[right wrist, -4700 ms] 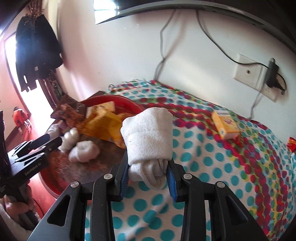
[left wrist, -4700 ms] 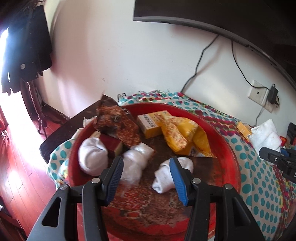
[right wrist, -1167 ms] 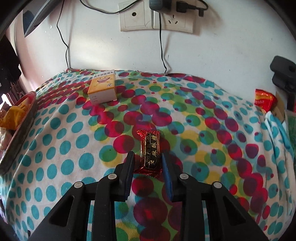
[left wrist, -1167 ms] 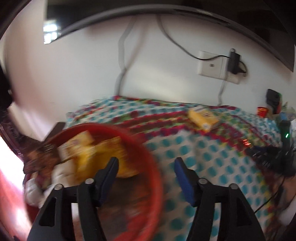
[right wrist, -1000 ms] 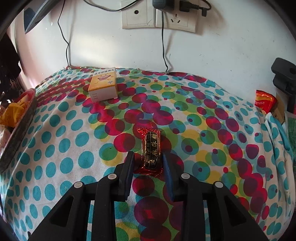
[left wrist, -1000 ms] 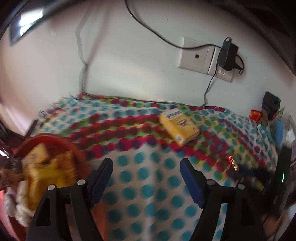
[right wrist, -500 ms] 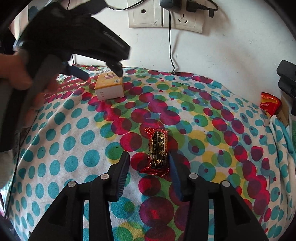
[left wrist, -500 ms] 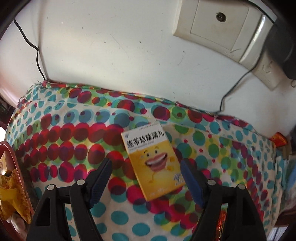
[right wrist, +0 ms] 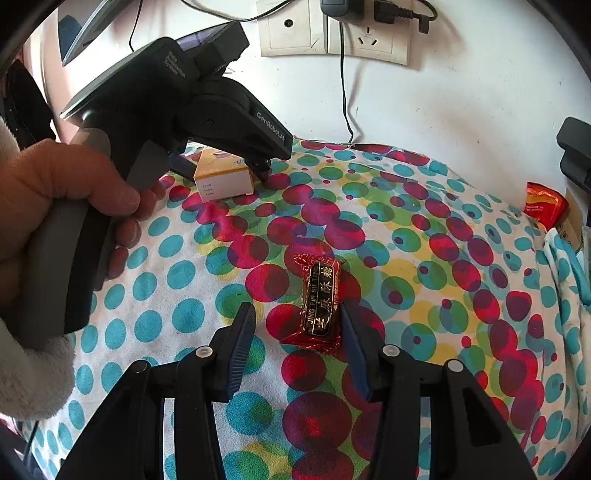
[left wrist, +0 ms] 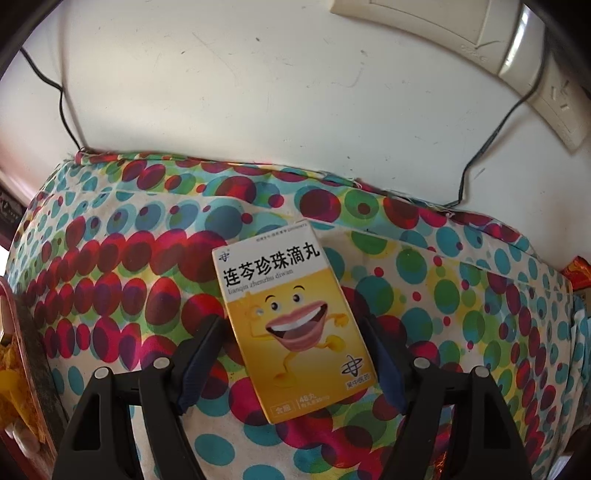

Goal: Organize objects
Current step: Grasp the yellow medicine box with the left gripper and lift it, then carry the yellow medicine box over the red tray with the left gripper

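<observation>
A yellow and white medicine box [left wrist: 291, 317] with a smiling cartoon face lies flat on the dotted tablecloth [left wrist: 110, 288]. My left gripper [left wrist: 291, 358] is open with its jaws either side of the box, not pressing it. The box [right wrist: 223, 179] also shows in the right wrist view under the left gripper's fingers [right wrist: 264, 168]. A red candy wrapper [right wrist: 317, 304] with a black label lies on the cloth. My right gripper [right wrist: 295, 343] is open, with the candy next to its right finger.
The red tray's rim [left wrist: 16, 332] with yellow packets shows at the far left. The white wall with sockets [right wrist: 332, 31] and cables stands just behind the table. A red snack packet [right wrist: 543, 203] and a black object [right wrist: 574, 151] lie at the right edge.
My left gripper has swung from the red tray across to the medicine box and now straddles it. My right gripper has opened wider around the candy.
</observation>
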Available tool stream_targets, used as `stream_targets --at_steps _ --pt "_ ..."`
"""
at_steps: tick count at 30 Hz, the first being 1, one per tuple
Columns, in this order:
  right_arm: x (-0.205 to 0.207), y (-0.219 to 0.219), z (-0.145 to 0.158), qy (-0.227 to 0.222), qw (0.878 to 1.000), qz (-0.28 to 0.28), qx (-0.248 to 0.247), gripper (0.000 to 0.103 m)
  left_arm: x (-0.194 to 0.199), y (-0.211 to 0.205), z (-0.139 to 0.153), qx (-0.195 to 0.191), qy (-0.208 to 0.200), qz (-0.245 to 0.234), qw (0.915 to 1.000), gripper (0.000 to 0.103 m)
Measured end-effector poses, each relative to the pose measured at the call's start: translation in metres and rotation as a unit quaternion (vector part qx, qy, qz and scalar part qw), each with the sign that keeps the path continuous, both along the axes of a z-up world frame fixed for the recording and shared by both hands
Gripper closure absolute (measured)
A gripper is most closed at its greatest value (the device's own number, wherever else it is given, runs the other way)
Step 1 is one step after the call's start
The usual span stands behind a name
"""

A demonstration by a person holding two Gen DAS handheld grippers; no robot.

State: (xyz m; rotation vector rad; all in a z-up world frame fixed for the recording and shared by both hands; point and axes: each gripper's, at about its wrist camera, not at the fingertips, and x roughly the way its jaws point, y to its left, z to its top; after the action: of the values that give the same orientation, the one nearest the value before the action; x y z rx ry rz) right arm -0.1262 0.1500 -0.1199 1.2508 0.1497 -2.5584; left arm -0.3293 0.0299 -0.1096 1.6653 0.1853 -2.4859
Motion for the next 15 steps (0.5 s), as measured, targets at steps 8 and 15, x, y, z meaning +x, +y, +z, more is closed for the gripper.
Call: stream_targets --at_steps 8,15 --pt "0.001 -0.001 -0.001 -0.001 1.0 0.001 -0.004 0.056 0.01 -0.006 0.005 -0.002 0.008 -0.036 0.9993 0.046" --pt "0.003 0.001 0.0 -0.002 1.0 0.008 -0.009 0.051 0.034 -0.023 0.014 0.003 0.022 -0.042 0.9989 0.046"
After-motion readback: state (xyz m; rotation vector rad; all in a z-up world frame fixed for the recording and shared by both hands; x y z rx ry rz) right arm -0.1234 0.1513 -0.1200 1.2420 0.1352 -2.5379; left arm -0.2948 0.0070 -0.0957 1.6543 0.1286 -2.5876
